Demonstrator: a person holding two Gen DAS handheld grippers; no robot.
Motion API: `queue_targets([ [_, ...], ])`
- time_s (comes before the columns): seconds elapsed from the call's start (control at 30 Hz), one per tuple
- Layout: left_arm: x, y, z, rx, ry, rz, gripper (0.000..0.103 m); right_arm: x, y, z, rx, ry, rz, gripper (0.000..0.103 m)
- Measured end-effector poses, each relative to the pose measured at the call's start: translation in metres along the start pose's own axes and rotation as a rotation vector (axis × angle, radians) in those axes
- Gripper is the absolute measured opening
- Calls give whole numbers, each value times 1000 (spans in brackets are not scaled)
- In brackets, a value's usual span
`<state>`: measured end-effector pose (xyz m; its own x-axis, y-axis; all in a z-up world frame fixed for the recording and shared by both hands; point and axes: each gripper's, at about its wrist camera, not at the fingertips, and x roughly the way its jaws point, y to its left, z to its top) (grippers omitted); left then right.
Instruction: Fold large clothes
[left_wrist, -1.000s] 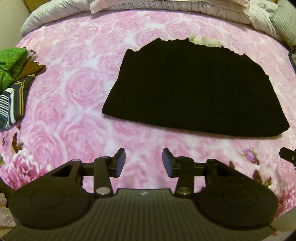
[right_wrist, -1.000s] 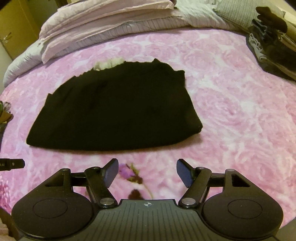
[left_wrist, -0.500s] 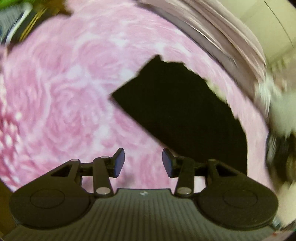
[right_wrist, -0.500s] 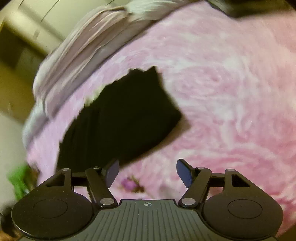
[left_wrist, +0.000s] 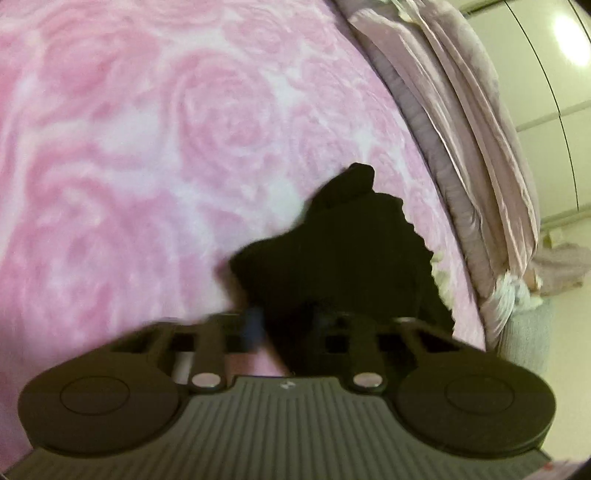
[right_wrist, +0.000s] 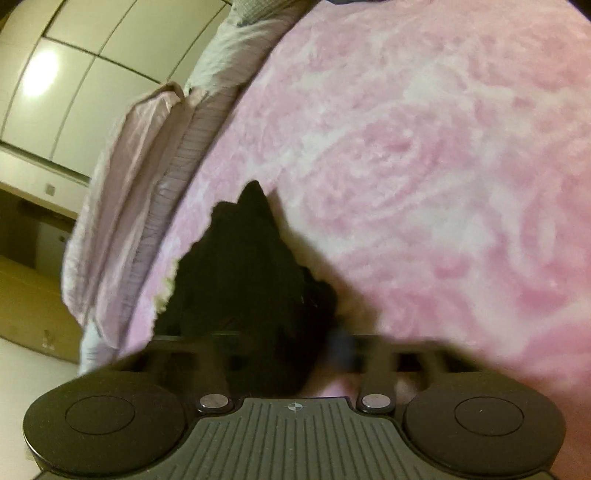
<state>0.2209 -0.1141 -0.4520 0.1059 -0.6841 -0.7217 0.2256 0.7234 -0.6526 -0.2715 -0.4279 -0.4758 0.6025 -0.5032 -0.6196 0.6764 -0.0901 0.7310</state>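
A black garment (left_wrist: 351, 251) lies on the pink rose-patterned blanket (left_wrist: 147, 147). In the left wrist view my left gripper (left_wrist: 290, 325) sits low at the garment's near end, and black cloth fills the narrowed gap between its blurred fingers. The right wrist view shows the same garment (right_wrist: 243, 266) from its other end, bunched up into a peak. There my right gripper (right_wrist: 295, 339) is closed in on the cloth. One blue pad (right_wrist: 341, 345) shows, and the other finger is hidden under the fabric.
Folded pale quilts and pillows (left_wrist: 472, 129) line the far edge of the bed, also visible in the right wrist view as quilts (right_wrist: 147, 166). Beyond them stand white wardrobe doors (right_wrist: 55, 92). Open pink blanket (right_wrist: 443, 147) stretches away from the garment.
Both grippers have swung from the front of the bed down onto the two ends of the black garment. Their fingers have drawn inward on the cloth, which now bunches up.
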Motion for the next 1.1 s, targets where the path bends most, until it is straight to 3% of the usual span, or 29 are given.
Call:
queue_targets([
  [0.17, -3, -9, 20, 178, 71, -18, 7, -15, 15, -16, -10, -88, -42, 1],
  [0.37, -2, 1, 34, 255, 105, -88, 7, -28, 10, -48, -7, -142, -43, 1],
  [0.53, -9, 11, 29, 354, 44, -189, 7, -32, -3, -57, -14, -191, 11, 1],
  [0.77, -33, 40, 17, 369, -18, -266, 6, -73, -14, -96, 31, -215, 58, 1],
  [0.93, -79, 67, 5, 334, 31, -273, 6, -134, -16, -144, 66, -205, 25, 1],
  [1.1, -115, 105, -19, 391, 94, -249, 6, -181, -36, -194, 51, -207, -9, 1],
])
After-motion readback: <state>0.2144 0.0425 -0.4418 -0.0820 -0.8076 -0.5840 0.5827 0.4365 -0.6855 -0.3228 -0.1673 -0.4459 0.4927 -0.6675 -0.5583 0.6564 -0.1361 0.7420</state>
